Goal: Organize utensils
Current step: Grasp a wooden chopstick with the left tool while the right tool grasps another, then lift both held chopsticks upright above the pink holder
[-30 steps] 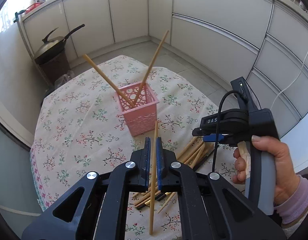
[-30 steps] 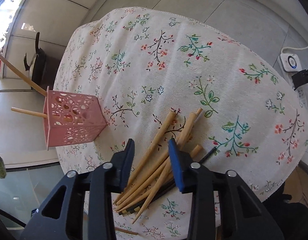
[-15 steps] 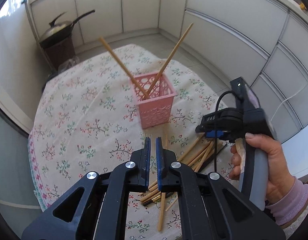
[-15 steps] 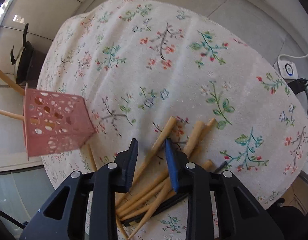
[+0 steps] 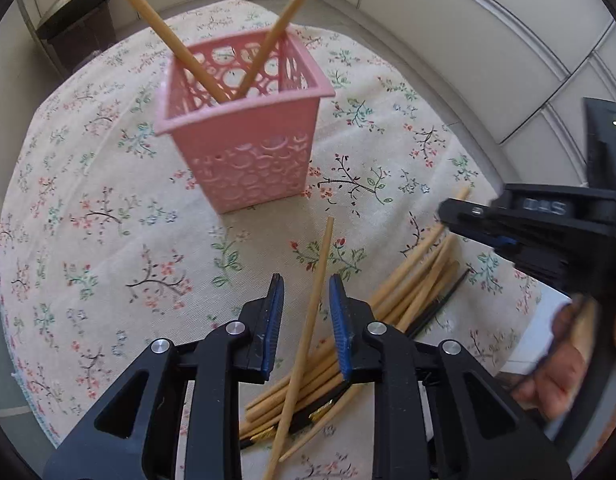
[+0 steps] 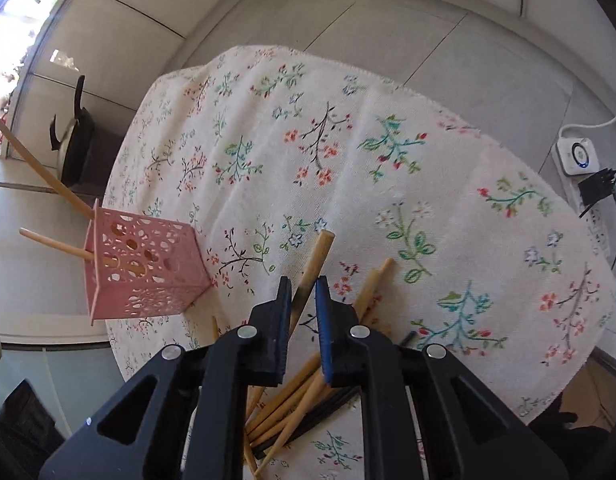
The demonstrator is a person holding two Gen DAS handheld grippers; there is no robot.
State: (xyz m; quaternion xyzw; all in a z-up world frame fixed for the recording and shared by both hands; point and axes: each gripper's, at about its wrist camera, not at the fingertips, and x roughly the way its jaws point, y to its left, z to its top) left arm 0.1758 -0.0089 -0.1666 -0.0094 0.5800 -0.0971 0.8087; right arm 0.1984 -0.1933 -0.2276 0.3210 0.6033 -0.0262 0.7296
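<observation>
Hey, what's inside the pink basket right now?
Two wooden chopsticks stand inside the pink basket, crossing near the bottom and leaning out over opposite sides of the rim. The basket floor is mostly hidden by its near wall, so anything lying flat there can't be seen.

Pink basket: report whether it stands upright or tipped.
Upright: the pink basket stands base-down on the tablecloth, two chopsticks leaning inside.
</observation>
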